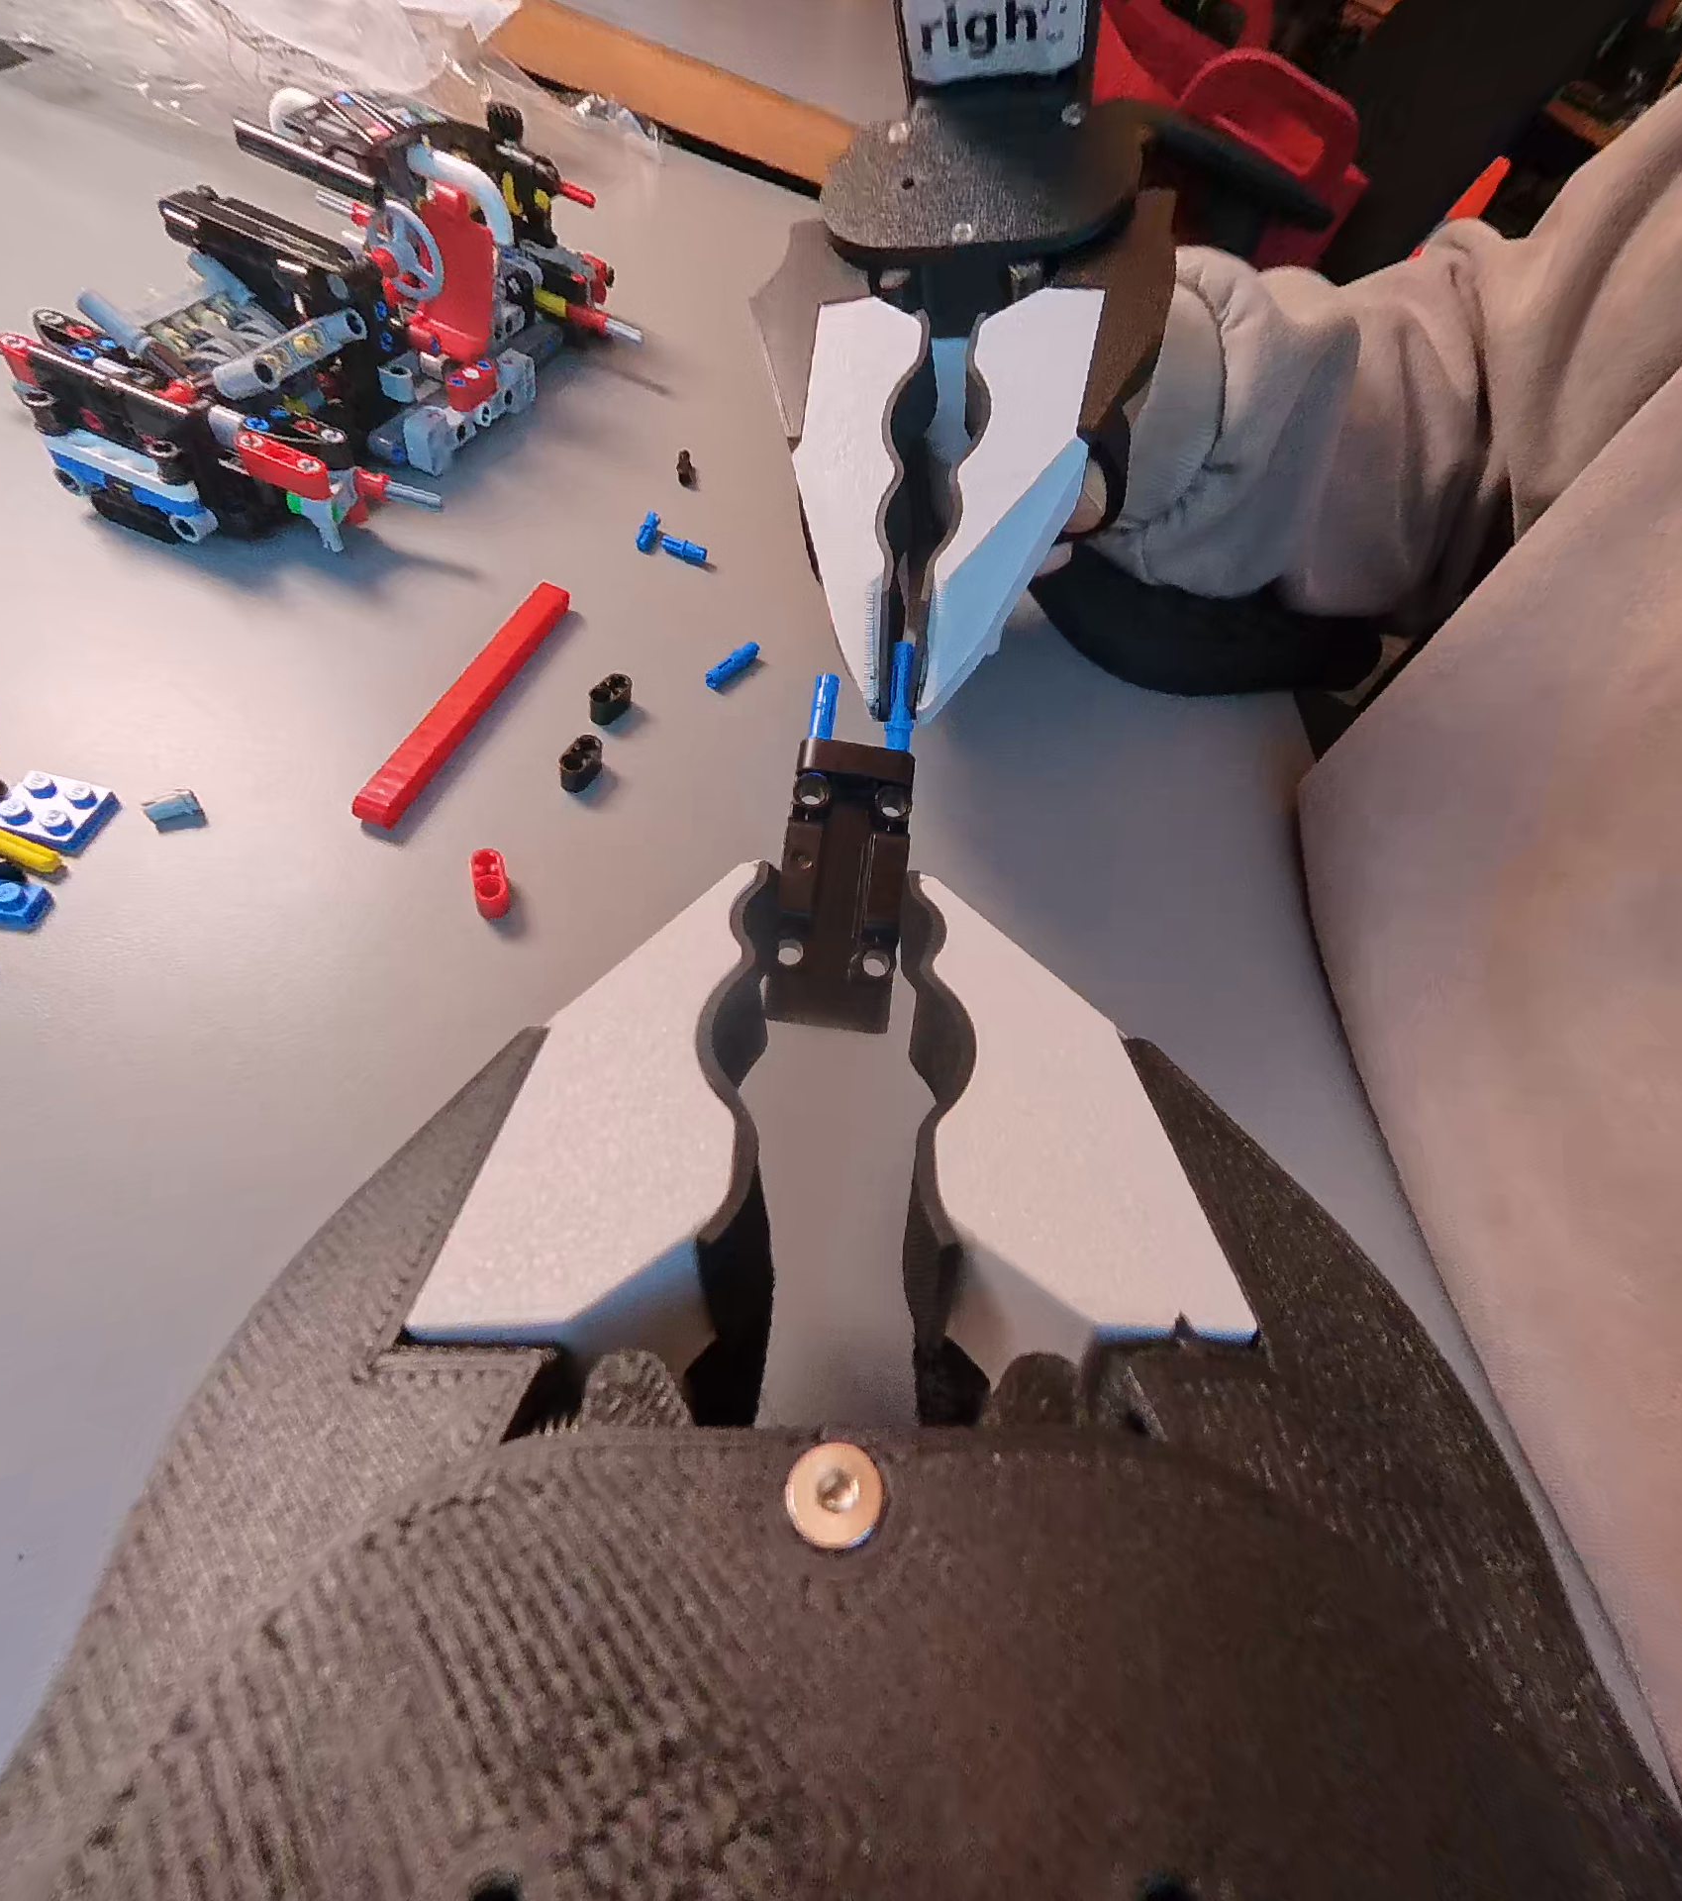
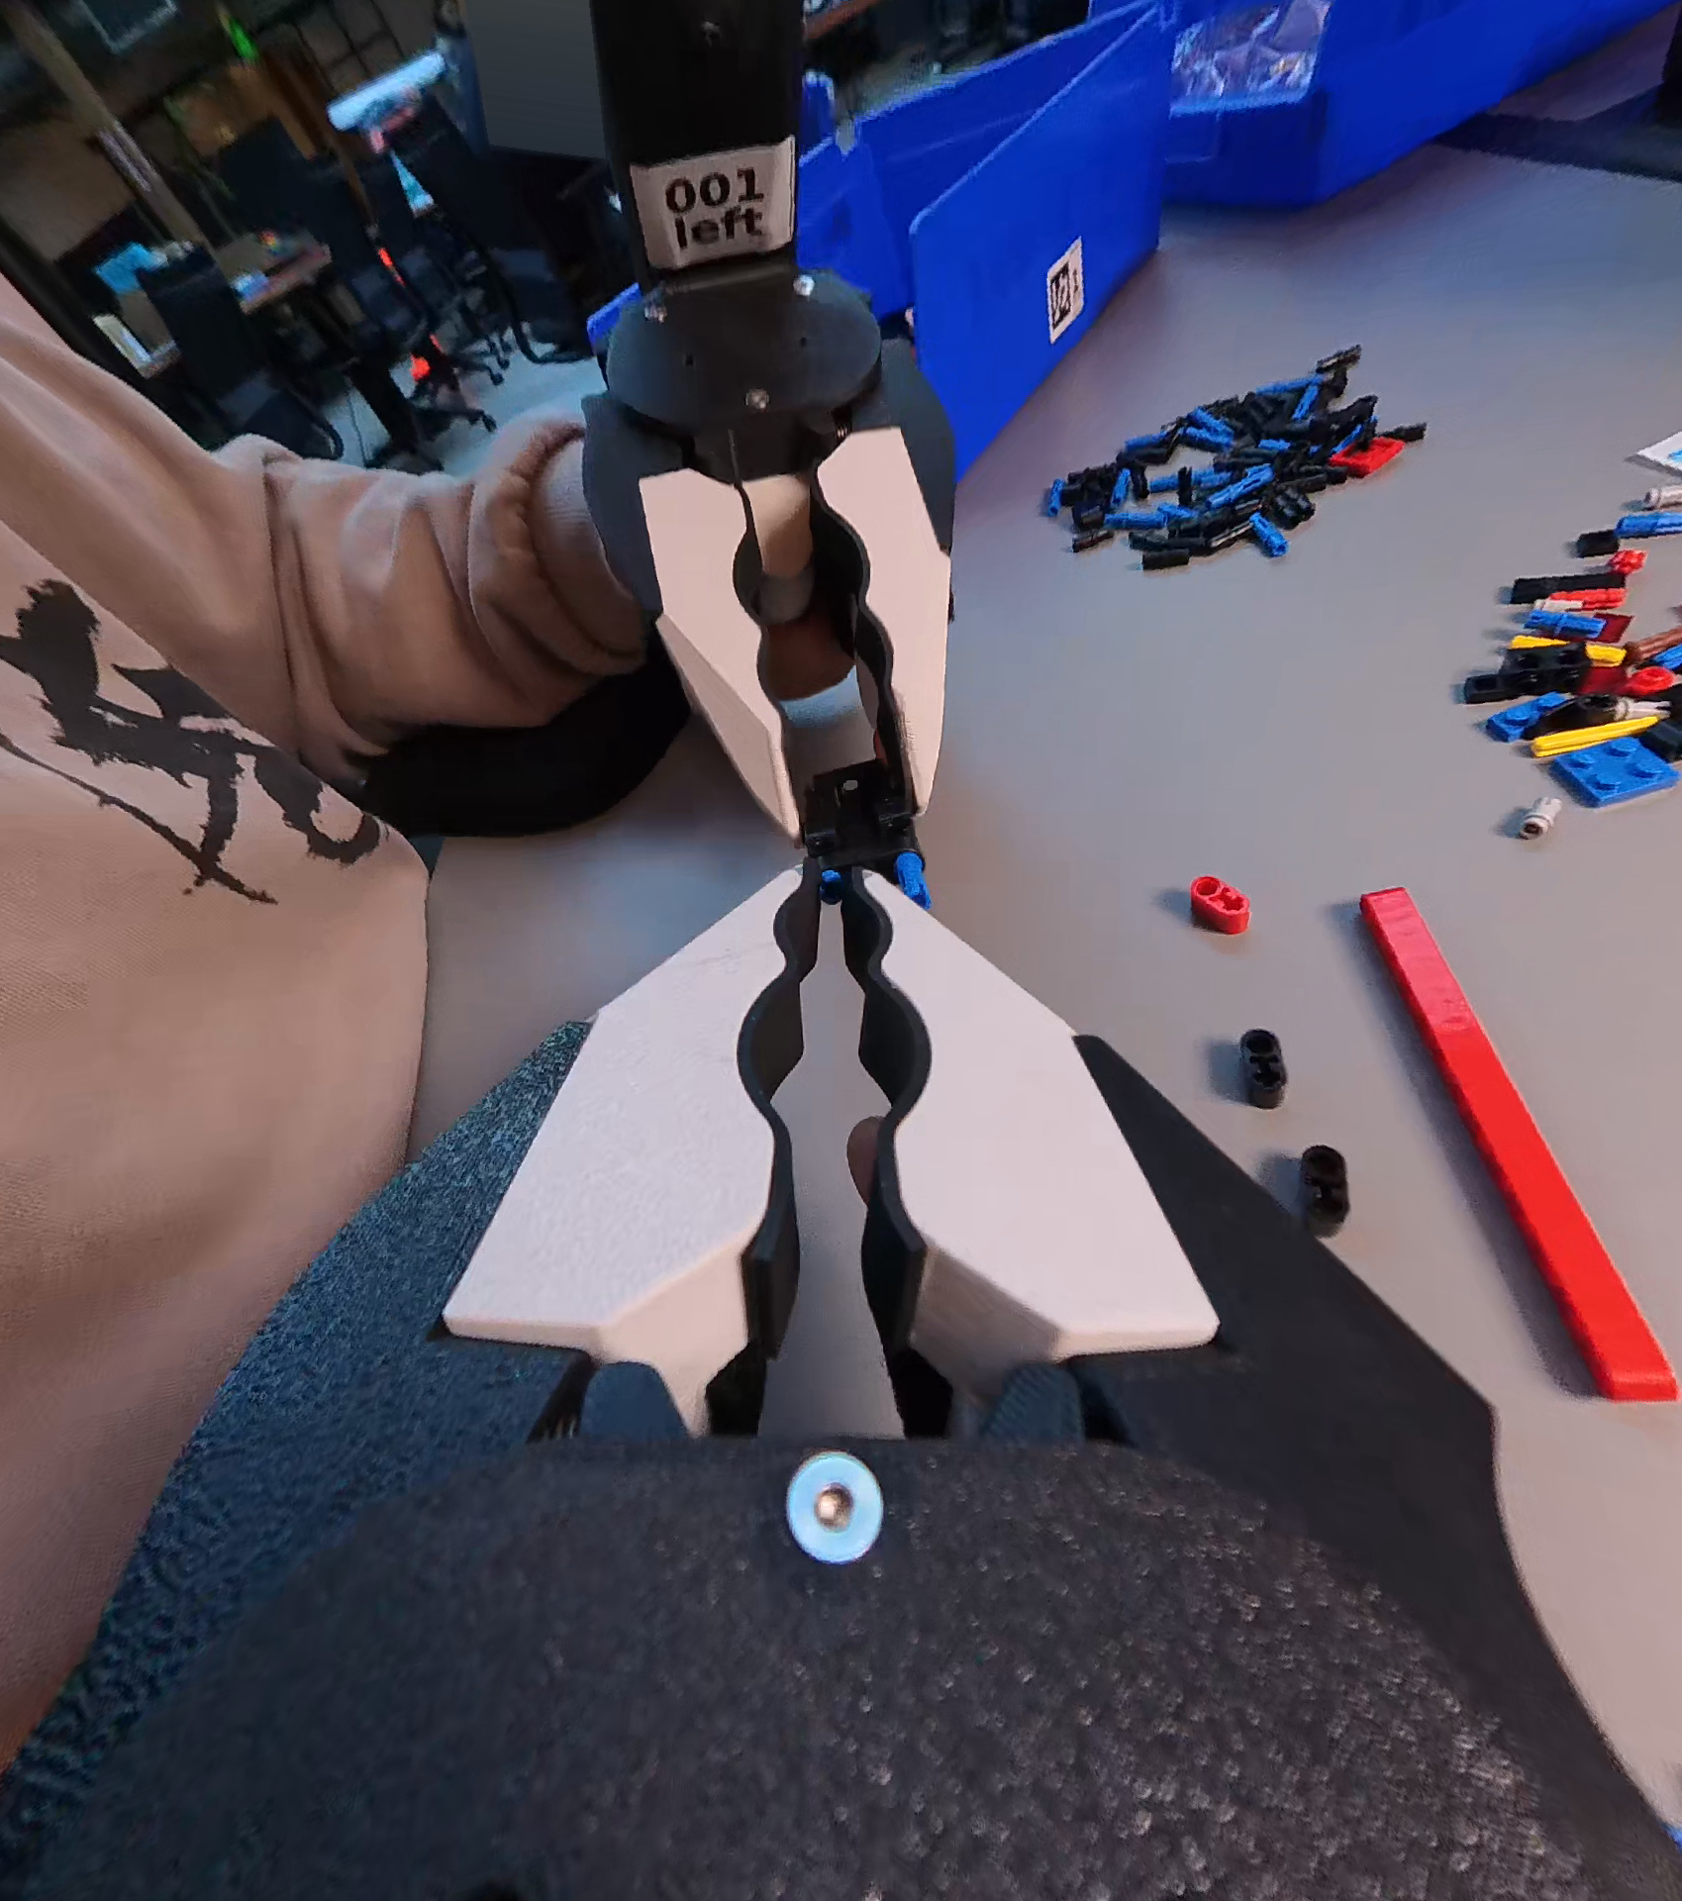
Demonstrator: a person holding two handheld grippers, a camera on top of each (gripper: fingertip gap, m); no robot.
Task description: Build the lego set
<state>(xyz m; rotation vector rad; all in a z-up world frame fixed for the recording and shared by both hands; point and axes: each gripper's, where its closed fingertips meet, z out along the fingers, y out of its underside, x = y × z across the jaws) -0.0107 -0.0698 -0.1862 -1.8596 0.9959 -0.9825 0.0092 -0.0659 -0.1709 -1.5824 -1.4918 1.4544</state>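
Landmark: the black frame piece (image 1: 842,874), held up above the grey table (image 1: 199,1183) in the middle of both views.

Left gripper (image 1: 836,905): clenched on the black frame piece, gripping its lower half between the fingertips; the end with the pin holes sticks out past them.

Right gripper (image 2: 831,885): pinched tight on a blue pin (image 1: 900,700), whose lower tip meets the right-hand hole at the top of the black frame piece.

Second blue pin (image 1: 823,705): already standing in the left-hand hole of the black frame piece, just beside the one being placed.

Step in hand: seating the second of two pins into the frame piece, a small sub-assembly that probably belongs to the model.

How deep: from the right wrist view the tips hide the joint, so the pin may be only started rather than fully home.

Next move: by my reading, push the pin straight along its hole while the left gripper braces against the push, then let go of it.

Risk: a tilted pin would likely bind or pop sideways.

Model (image 1: 302,329): the half-built vehicle sits on the table well beyond the black frame piece, to its left.

Loose parts: spare blue pins (image 1: 682,545), black connectors (image 1: 595,736), a red connector (image 1: 487,880) and a long red beam (image 1: 466,705) lie left of the frame piece, nearer than the model.
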